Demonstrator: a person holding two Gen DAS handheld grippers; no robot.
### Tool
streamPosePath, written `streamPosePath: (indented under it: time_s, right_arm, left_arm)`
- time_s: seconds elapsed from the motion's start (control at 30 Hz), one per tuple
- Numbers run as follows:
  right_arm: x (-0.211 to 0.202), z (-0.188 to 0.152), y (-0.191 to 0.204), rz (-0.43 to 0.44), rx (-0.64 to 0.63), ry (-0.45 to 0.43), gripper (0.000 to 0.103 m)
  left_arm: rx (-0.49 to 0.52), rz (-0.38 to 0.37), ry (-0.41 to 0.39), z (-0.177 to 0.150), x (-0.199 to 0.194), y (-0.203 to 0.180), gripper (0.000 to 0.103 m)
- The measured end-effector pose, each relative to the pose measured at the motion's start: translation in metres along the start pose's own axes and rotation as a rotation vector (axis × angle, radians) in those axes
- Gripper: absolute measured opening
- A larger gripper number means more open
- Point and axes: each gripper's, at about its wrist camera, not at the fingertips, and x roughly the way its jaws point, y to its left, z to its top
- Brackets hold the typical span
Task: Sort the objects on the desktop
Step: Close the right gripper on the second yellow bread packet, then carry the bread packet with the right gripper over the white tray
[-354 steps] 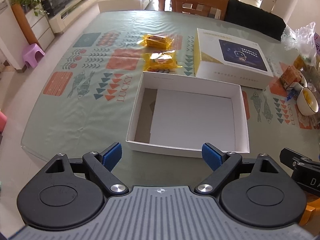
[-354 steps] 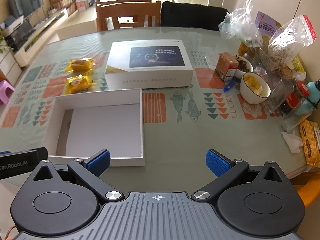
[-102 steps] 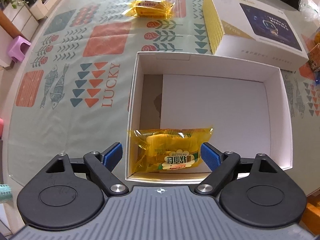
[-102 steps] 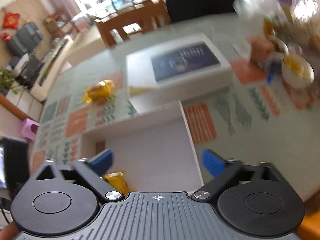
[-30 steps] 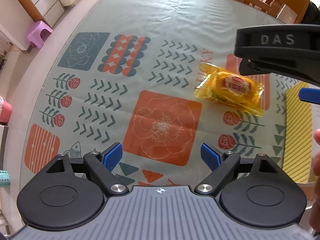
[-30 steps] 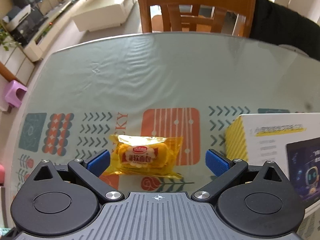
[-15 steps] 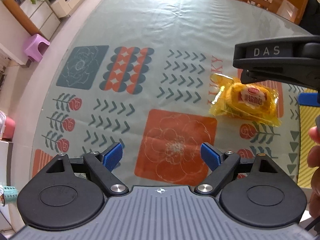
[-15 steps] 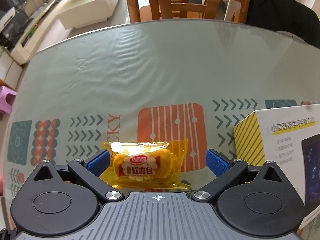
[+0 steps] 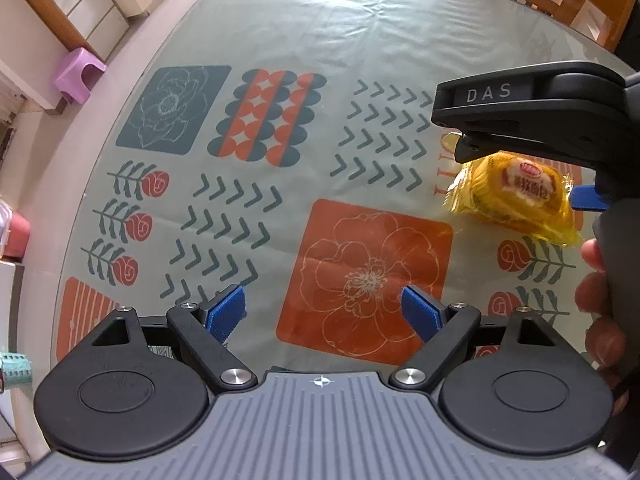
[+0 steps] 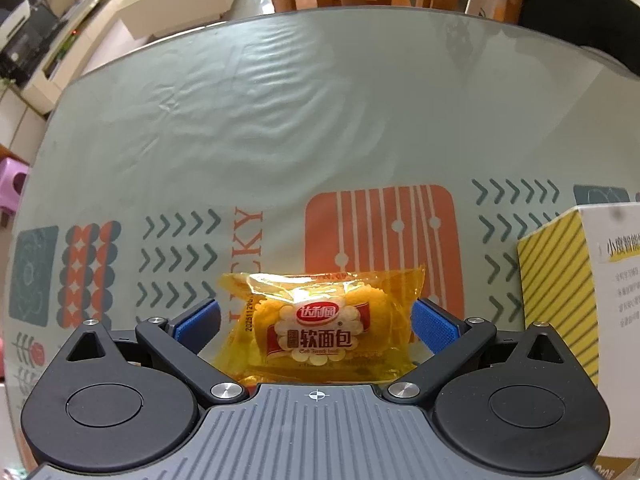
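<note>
Here the right gripper [image 10: 314,322] stands wide open around the yellow bread packet [image 10: 320,330], one blue pad just beside each end of the wrapper, neither clearly pressing it. The packet lies flat on the patterned tablecloth [image 10: 280,120], partly over an orange striped square. Right of the packet stands the white box [image 10: 580,280] with its yellow striped side. Left of the packet, the left gripper [image 9: 322,312] hangs open and empty above an orange flower square.
</note>
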Motion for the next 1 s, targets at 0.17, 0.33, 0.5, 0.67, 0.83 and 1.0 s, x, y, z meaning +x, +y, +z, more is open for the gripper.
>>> streamPosePath:
  time_s: [0.17,0.33,0.5,0.67,0.83,1.0]
  right_arm:
    - [0.008,0.000,0.004,-0.031,-0.020,0.000,0.103]
    - [0.008,-0.002,0.005,-0.042,-0.043,-0.006,0.103]
    - [0.000,-0.004,0.004,-0.027,-0.062,-0.021,0.101]
    - [-0.008,-0.007,0.003,-0.012,-0.080,-0.036,0.093]
    - [-0.016,-0.009,0.003,0.003,-0.099,-0.051,0.079]
    - [-0.024,-0.011,0.002,0.018,-0.117,-0.065,0.075]
  left_arm:
    - [-0.001,0.007,0.006,0.000,0.004,0.001,0.103]
    - [-0.003,0.007,0.010,0.003,0.008,0.001,0.103]
    - [0.007,0.012,0.005,0.006,0.010,0.001,0.103]
    - [0.017,0.015,-0.001,0.010,0.011,0.000,0.103]
    - [0.021,0.002,-0.008,0.012,0.008,-0.002,0.103]
    - [0.035,-0.012,-0.020,0.008,0.000,-0.007,0.103]
